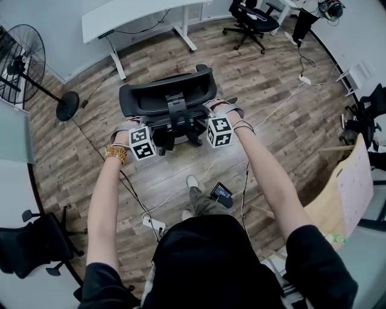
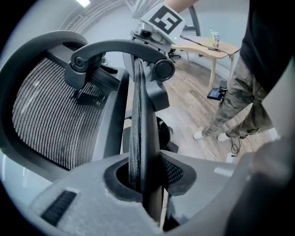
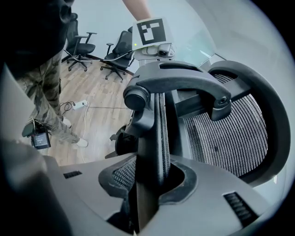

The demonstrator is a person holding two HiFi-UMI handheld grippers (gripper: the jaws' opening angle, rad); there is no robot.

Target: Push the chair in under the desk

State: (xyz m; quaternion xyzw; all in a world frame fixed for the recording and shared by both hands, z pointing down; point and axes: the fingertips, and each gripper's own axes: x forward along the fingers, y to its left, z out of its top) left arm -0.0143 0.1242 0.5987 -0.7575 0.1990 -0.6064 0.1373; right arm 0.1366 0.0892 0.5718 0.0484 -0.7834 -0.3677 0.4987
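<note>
A black mesh office chair (image 1: 166, 96) stands on the wood floor with its back toward me. The white desk (image 1: 132, 15) is farther off, with bare floor between it and the chair. My left gripper (image 1: 139, 124) is shut on the left side of the backrest frame (image 2: 138, 115); its jaws (image 2: 145, 177) clamp the rim and mesh. On the right side of the backrest (image 3: 159, 124), my right gripper (image 1: 217, 113) is shut on the rim in the same way (image 3: 150, 177). The seat and base are mostly hidden under the backrest.
A standing fan (image 1: 24, 60) is at the left. Other black chairs stand at the far top (image 1: 250, 21) and near left (image 1: 36, 241). Cables, a power strip (image 1: 154, 223) and a small device (image 1: 221, 193) lie by my feet. A wooden table (image 1: 344, 193) is at the right.
</note>
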